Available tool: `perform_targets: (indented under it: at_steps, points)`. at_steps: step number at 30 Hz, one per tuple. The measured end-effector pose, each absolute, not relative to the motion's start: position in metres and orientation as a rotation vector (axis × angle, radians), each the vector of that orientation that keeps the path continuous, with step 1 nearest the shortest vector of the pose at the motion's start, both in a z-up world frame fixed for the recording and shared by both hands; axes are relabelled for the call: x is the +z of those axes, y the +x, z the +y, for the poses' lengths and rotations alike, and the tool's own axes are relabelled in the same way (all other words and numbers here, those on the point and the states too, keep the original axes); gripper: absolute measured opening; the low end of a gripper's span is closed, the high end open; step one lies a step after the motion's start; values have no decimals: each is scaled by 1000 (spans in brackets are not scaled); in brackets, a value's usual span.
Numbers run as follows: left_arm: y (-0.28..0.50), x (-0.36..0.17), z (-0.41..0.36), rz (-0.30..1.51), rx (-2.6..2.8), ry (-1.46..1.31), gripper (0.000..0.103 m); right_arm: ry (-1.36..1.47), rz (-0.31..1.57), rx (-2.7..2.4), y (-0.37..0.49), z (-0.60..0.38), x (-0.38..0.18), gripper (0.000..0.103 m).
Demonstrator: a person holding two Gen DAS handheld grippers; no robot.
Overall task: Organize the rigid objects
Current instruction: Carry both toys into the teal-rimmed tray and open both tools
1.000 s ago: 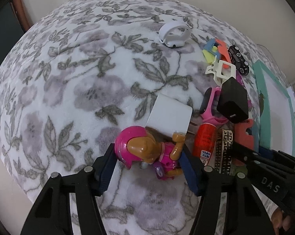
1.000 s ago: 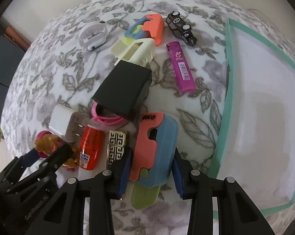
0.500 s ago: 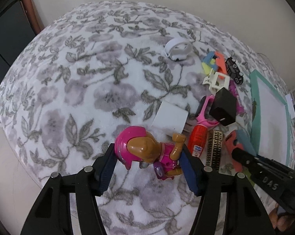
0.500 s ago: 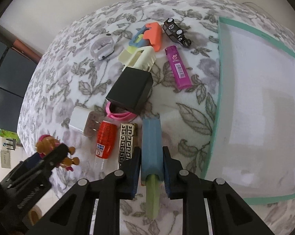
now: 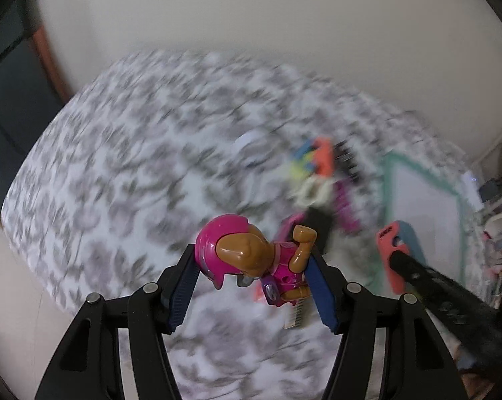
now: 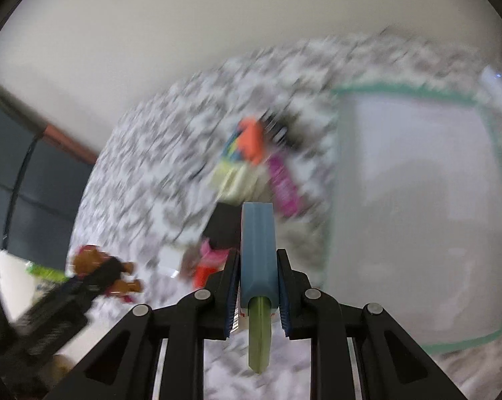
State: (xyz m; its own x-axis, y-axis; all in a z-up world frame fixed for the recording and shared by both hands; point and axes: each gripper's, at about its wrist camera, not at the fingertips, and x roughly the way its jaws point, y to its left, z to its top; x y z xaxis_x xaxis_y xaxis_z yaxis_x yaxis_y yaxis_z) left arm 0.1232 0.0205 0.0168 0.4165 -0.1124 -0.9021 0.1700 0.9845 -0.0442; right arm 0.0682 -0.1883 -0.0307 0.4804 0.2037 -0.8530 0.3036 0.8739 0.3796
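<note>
A pink-and-tan toy dog (image 5: 251, 260) sits low in the middle of the left wrist view, clamped between the blue pads of the left gripper (image 5: 254, 286) and held above the flowered blanket (image 5: 117, 166). In the right wrist view the right gripper (image 6: 257, 296) has its fingers narrowed tight on a blue folding tool (image 6: 258, 253), which stands on edge low in the centre with a green part (image 6: 259, 333) sticking out toward the camera. Behind both, everything is blurred: a cluster of small things lies on the blanket at mid-frame, among them an orange piece (image 6: 251, 140), a magenta lighter (image 6: 284, 186) and a black box (image 6: 224, 226). A white tray with a green rim (image 6: 401, 91) fills the right side.
</note>
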Motion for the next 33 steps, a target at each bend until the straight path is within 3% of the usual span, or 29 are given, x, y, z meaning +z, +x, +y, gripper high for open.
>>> perform_targets:
  at_steps: [17,33]
  points:
    - [131,-16,-183,1150,-388,251,64,500,1039,-573,18,-337,-48,22]
    - [126,-67,-218,1195,-328,184,64,513,1118,-586,16,-342,-80,23]
